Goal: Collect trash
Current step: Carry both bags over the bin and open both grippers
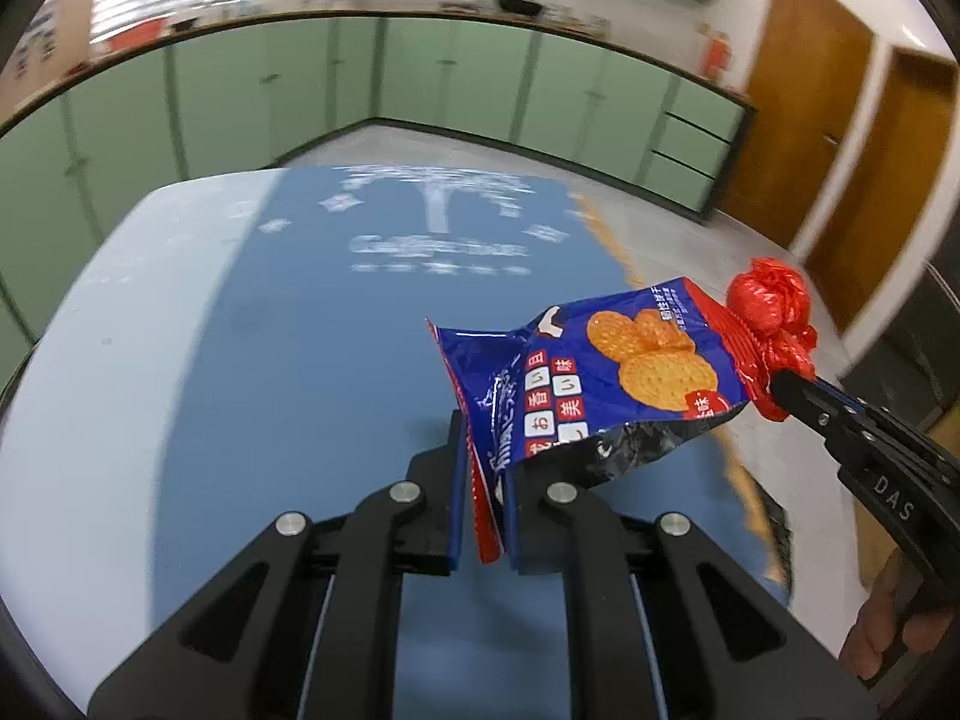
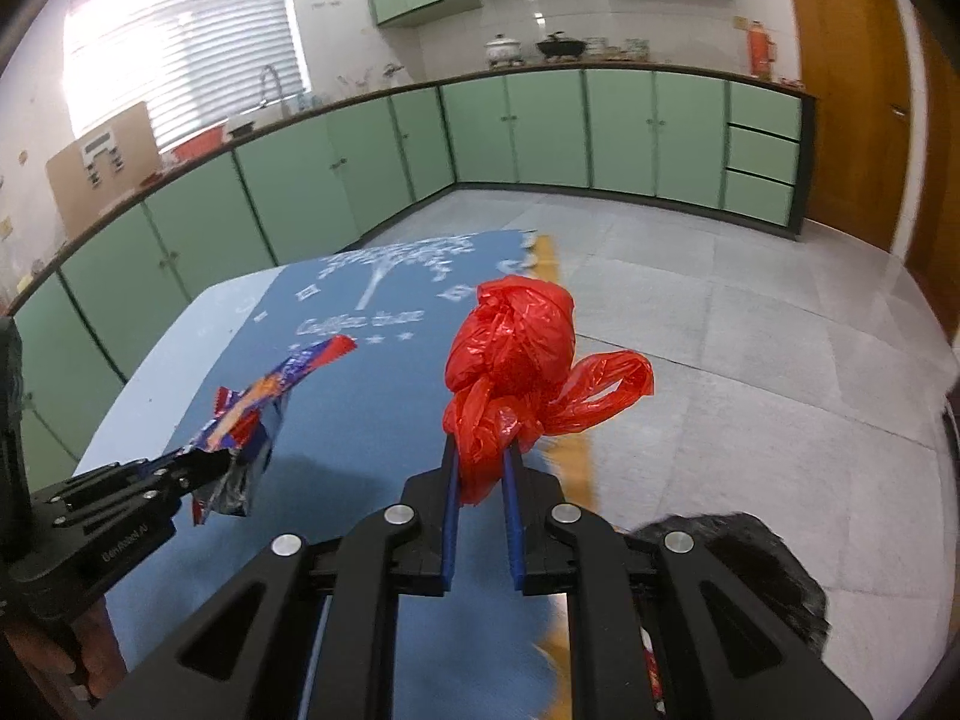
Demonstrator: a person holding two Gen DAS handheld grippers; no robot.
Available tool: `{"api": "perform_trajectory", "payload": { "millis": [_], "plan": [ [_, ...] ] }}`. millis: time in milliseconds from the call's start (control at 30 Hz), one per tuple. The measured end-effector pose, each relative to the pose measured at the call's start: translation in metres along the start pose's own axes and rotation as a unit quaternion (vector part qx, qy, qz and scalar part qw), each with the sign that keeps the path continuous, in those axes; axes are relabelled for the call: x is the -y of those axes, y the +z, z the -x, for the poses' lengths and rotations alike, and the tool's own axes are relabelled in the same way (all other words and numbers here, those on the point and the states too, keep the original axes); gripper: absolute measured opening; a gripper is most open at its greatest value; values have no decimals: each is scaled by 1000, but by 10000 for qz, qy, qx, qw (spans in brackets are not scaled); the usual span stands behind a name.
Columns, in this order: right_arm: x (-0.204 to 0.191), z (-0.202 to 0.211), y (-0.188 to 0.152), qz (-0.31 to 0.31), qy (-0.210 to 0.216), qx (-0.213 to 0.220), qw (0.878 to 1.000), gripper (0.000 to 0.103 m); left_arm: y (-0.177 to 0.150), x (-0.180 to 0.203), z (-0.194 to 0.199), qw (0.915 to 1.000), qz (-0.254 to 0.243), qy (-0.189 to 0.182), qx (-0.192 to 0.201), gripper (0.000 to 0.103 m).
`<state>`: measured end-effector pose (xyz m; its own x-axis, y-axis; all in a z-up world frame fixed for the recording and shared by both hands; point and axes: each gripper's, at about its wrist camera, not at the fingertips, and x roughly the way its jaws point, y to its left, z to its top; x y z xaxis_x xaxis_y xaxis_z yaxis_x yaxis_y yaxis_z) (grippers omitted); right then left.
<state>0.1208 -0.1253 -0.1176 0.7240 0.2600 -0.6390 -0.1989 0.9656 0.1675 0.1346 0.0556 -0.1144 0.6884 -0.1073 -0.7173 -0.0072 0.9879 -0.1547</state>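
Note:
My left gripper [image 1: 483, 450] is shut on a blue cracker wrapper [image 1: 600, 378] and holds it in the air above the table. The wrapper also shows in the right wrist view [image 2: 264, 402], with the left gripper [image 2: 210, 465] at the lower left. My right gripper [image 2: 480, 450] is shut on a knotted red plastic bag [image 2: 516, 360], also lifted off the table. In the left wrist view the red bag [image 1: 771, 312] and right gripper [image 1: 780, 384] are just right of the wrapper.
A blue cloth with white print [image 1: 360, 300] covers the pale table [image 1: 72, 360]. A dark furry-looking thing [image 2: 750, 564] lies low at the right beside the table. Green cabinets [image 2: 540, 132] line the walls, and wooden doors [image 1: 798, 120] stand at right.

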Motion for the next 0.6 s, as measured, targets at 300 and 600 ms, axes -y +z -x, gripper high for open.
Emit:
{"api": "perform_trajectory", "payload": {
  "millis": [300, 600],
  "plan": [
    [89, 67, -36, -679, -883, 83, 9937, 13, -12, 100, -9, 9938, -779, -794, -60, 9],
    [143, 121, -57, -1075, -1522, 389, 9817, 13, -29, 189, -23, 9817, -1390, -1297, -83, 10]
  ]
}}
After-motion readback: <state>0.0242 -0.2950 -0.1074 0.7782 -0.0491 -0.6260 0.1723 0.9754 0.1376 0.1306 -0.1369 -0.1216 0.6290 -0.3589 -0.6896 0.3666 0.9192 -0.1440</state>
